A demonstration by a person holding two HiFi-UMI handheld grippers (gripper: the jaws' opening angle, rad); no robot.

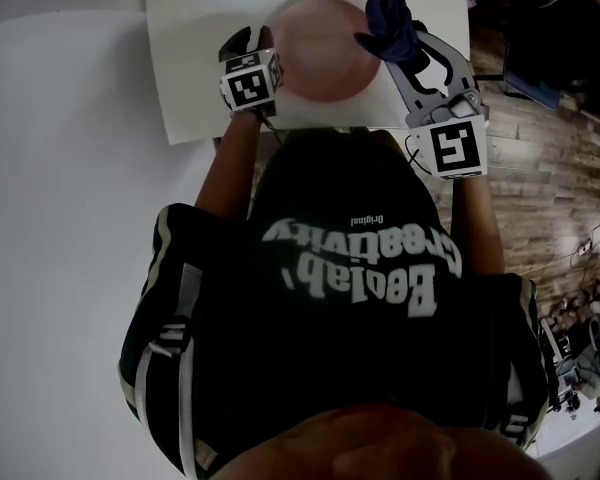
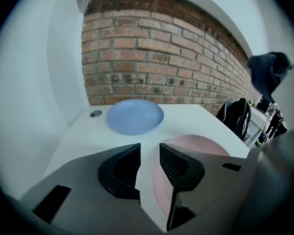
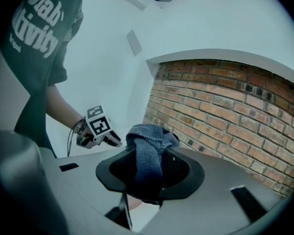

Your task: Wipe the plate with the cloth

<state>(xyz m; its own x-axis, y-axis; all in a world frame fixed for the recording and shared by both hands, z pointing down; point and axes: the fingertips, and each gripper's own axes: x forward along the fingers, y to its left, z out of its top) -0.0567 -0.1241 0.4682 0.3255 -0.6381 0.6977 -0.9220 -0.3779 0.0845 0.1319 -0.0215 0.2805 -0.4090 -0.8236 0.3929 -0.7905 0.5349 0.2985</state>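
A pink plate [image 1: 325, 48] lies on the white table [image 1: 195, 78] right in front of me. My left gripper [image 1: 257, 40] sits at the plate's left rim. In the left gripper view its jaws [image 2: 149, 153] stand open with nothing between the pads; the pink plate [image 2: 201, 145] shows just beyond and under the right jaw. My right gripper [image 1: 402, 46] hovers at the plate's right edge, shut on a bunched dark blue cloth [image 1: 390, 16]. In the right gripper view the cloth [image 3: 149, 148] is pinched between the pads [image 3: 179, 168] and sticks up above them.
A blue plate [image 2: 134, 115] sits farther back on the table, with a small round metal fitting [image 2: 95, 113] to its left. A brick wall [image 2: 161, 67] backs the table. A black backpack [image 2: 235, 116] stands off the table's right side, above wooden floor [image 1: 540, 148].
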